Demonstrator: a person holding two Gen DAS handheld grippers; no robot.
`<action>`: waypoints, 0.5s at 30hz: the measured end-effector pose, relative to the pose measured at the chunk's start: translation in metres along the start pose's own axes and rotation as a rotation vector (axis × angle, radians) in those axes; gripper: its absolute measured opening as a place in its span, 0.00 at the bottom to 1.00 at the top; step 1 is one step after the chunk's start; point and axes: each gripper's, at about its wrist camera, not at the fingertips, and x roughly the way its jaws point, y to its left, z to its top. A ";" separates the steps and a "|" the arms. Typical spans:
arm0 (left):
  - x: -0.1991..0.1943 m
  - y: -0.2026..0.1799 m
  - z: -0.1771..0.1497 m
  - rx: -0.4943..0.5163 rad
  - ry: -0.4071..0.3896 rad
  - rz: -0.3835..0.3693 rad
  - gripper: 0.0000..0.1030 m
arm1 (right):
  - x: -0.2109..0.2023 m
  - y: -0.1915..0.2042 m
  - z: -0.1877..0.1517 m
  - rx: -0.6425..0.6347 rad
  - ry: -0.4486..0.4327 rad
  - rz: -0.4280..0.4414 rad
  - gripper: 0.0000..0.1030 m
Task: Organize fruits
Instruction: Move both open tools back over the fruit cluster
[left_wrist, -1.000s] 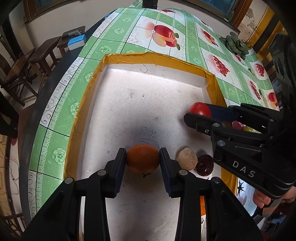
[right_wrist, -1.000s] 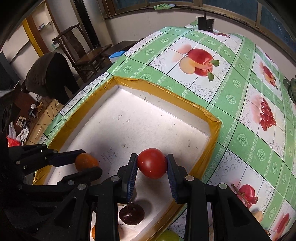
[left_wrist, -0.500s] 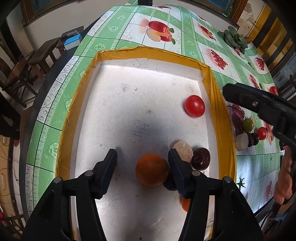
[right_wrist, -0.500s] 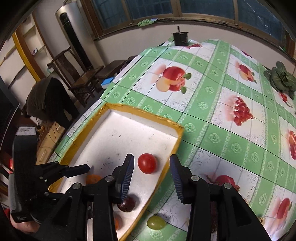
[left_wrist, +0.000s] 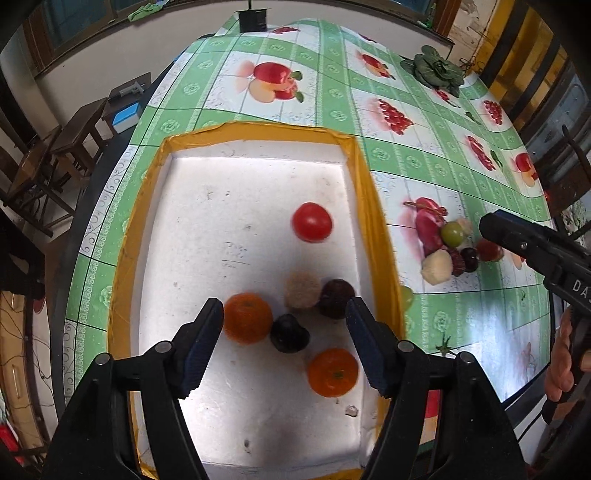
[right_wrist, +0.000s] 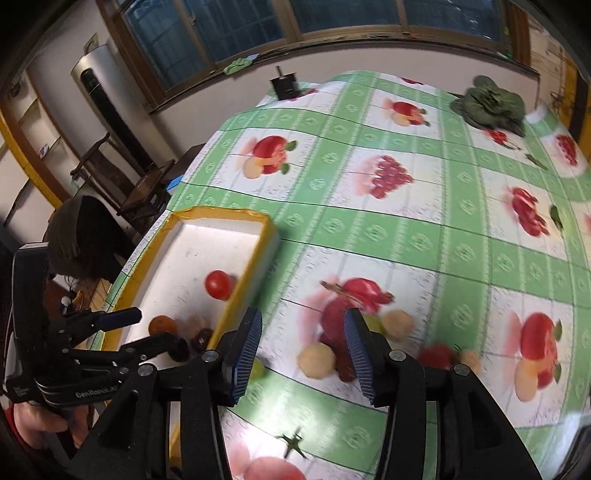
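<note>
Both claws gape wide and empty, left gripper (left_wrist: 284, 321) above the tray (left_wrist: 373, 221), right gripper (right_wrist: 303, 341) over loose fruit (right_wrist: 317, 360).

Ahead of my claw, dark windows (right_wrist: 332, 33) top a cream wall (right_wrist: 221, 92); wooden chairs (left_wrist: 55, 155) stand to my left.

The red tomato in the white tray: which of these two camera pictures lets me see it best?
The left wrist view. There the red tomato lies whole and fairly sharp on the floor of the white tray, apart from the other fruit. In the right wrist view it is small, blurred and close behind the tray's yellow rim.
</note>
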 end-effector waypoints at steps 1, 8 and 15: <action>-0.001 -0.002 0.000 0.004 0.002 -0.003 0.66 | -0.003 -0.005 -0.002 0.010 -0.002 -0.003 0.47; -0.014 -0.029 0.005 0.052 0.006 -0.020 0.68 | -0.022 -0.045 -0.023 0.074 0.008 -0.048 0.51; -0.022 -0.066 0.010 0.111 0.009 -0.084 0.68 | -0.045 -0.095 -0.042 0.143 0.006 -0.123 0.51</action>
